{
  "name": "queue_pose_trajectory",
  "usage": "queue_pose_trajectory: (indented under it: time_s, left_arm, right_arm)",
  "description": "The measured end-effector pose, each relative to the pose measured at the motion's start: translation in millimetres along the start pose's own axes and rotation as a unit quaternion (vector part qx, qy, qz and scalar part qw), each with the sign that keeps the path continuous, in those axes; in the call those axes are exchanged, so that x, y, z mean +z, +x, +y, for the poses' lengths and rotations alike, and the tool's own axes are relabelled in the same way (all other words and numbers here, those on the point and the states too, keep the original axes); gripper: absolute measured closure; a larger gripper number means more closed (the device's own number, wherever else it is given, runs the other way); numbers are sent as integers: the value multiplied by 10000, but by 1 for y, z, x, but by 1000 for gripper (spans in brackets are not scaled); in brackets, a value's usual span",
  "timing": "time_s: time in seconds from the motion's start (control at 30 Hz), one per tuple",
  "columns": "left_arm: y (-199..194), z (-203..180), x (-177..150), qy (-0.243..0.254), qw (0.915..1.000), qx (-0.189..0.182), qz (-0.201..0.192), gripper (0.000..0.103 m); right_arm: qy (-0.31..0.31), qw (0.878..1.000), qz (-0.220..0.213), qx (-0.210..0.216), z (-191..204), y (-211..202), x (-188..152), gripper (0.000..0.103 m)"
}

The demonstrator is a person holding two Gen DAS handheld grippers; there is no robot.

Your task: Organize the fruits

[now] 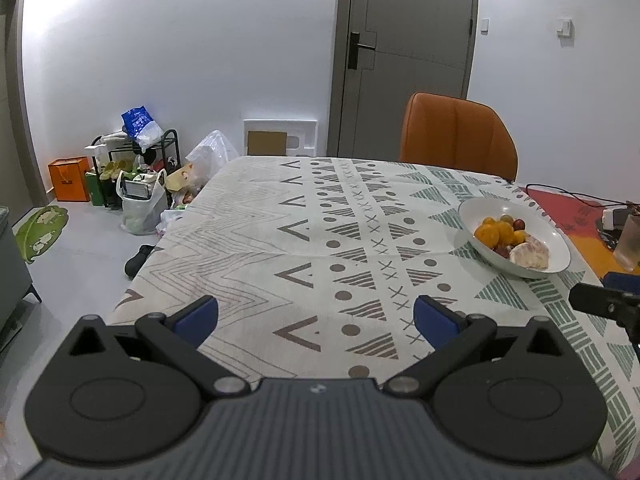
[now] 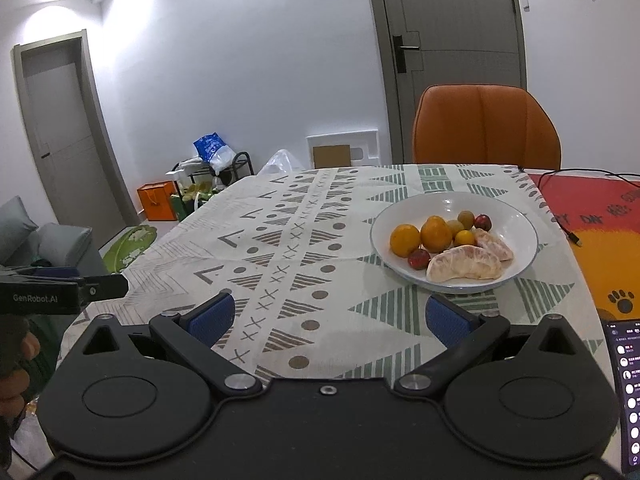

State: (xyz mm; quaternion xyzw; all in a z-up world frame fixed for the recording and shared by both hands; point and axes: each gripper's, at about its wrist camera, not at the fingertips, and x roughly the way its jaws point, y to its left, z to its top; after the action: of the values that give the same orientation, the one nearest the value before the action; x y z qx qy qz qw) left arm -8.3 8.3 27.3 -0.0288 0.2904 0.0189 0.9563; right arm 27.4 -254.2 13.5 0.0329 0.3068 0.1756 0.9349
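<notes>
Fingers of the left gripper (image 1: 316, 318) and right gripper (image 2: 328, 320) stand apart, empty. Fruits wait in the bowl (image 2: 516, 216) on the table (image 2: 320, 240); approach one orange (image 2: 405, 240) slowly from above.

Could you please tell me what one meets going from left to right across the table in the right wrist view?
Left gripper at the table's left edge → bare patterned tablecloth → white bowl of fruit → black cable on the red mat → phone.
</notes>
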Motion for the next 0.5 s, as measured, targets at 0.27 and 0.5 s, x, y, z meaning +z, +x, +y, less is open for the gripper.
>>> queue_pose_trajectory:
  time_s: [0.27,0.5]
  left_arm:
    - [-1,-6,-1,79,9999,-72,-17,0]
    - [-4,-6,-1,56,9999,-105,-10,0]
  right_arm:
    - [-1,10000,-30,-19,-2,-4,1,0]
    - [25,10000,-67,-32,-4,-5,2,0]
